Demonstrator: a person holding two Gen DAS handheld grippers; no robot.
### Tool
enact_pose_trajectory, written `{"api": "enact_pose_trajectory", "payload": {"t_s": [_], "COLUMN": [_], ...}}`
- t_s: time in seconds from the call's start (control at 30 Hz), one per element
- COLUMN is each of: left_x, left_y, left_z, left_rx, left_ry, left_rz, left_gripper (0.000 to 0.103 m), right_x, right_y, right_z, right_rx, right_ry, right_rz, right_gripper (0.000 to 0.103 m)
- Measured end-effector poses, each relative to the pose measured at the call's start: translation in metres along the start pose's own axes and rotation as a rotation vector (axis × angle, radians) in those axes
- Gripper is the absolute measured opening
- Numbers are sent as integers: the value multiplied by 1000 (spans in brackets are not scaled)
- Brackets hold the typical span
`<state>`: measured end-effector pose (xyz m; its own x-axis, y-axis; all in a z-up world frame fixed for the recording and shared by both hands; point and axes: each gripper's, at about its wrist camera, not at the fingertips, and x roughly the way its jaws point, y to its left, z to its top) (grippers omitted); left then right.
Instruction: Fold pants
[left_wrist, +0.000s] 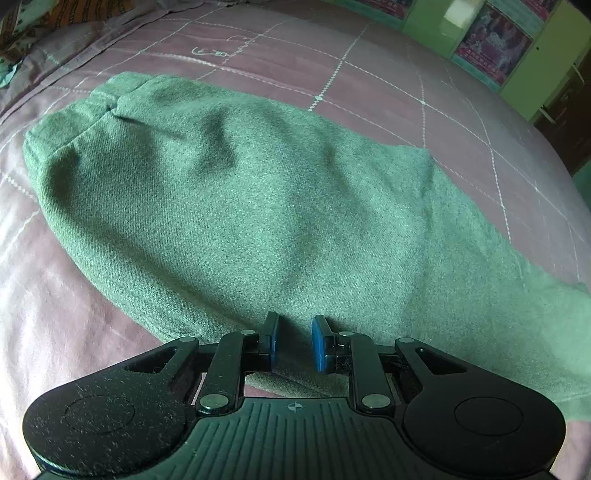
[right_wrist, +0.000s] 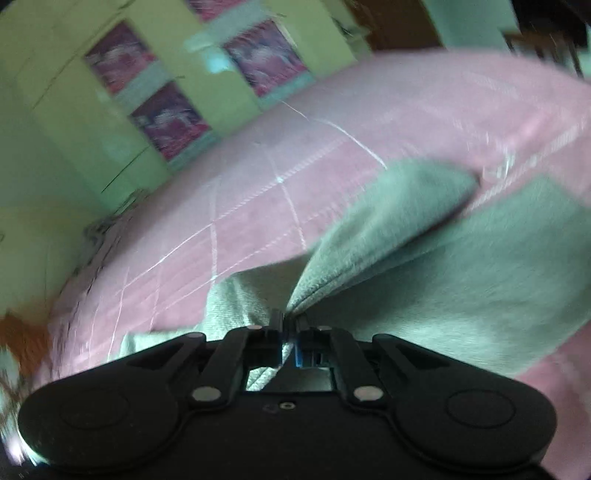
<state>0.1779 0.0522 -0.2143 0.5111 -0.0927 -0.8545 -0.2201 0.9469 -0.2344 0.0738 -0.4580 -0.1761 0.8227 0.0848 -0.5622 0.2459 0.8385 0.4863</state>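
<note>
The green knit pants (left_wrist: 236, 206) lie flat on the pink bedspread (left_wrist: 388, 92), waistband at the far left, a leg running off to the right. My left gripper (left_wrist: 294, 341) is open, its blue pads (left_wrist: 318, 345) hovering over the near edge of the pants with nothing between them. In the blurred right wrist view my right gripper (right_wrist: 290, 332) is shut on a fold of the green pants (right_wrist: 424, 258) and holds it lifted above the bed, the cloth draping away to the right.
The bed (right_wrist: 221, 206) has a pink cover with white grid lines. A patterned pillow or cloth (left_wrist: 48, 26) lies at the far left corner. A green cupboard with pictures (left_wrist: 495, 44) stands beyond the bed's far edge.
</note>
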Motion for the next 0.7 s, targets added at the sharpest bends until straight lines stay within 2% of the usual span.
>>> {"api": "enact_pose_trajectory", "payload": {"t_s": [0.1, 0.17, 0.2, 0.23, 0.33, 0.43, 0.53, 0.6, 0.7], "left_x": [0, 0, -1, -1, -9, -16, -11, -5, 1], "left_y": [-4, -6, -7, -9, -16, -25, -45, -56, -63], "left_z": [-2, -2, -2, -1, -1, -3, -9, -15, -21], "left_rx": [26, 37, 43, 52, 65, 52, 80, 99, 114], "left_ry": [-12, -15, -17, -20, -40, -43, -21, -8, -13], "left_rz": [14, 24, 29, 35, 42, 3, -23, -14, -6], "left_gripper": [20, 20, 20, 20, 20, 20, 20, 23, 39], "right_x": [-5, 22, 30, 32, 25, 19, 20, 24, 42], "right_y": [3, -12, -20, -23, -28, -39, -62, -74, -93], "right_z": [-23, -38, -42, -40, -27, -11, 4, 8, 25], "right_rx": [-81, -76, -63, -60, -4, 38, 90, 128, 199], "right_ry": [49, 179, 208, 201, 176, 128, 105, 99, 92], "right_rz": [-55, -128, -136, -127, -72, -69, -109, -128, -120], "right_gripper": [6, 6, 5, 9, 30, 41, 42, 42, 40]}}
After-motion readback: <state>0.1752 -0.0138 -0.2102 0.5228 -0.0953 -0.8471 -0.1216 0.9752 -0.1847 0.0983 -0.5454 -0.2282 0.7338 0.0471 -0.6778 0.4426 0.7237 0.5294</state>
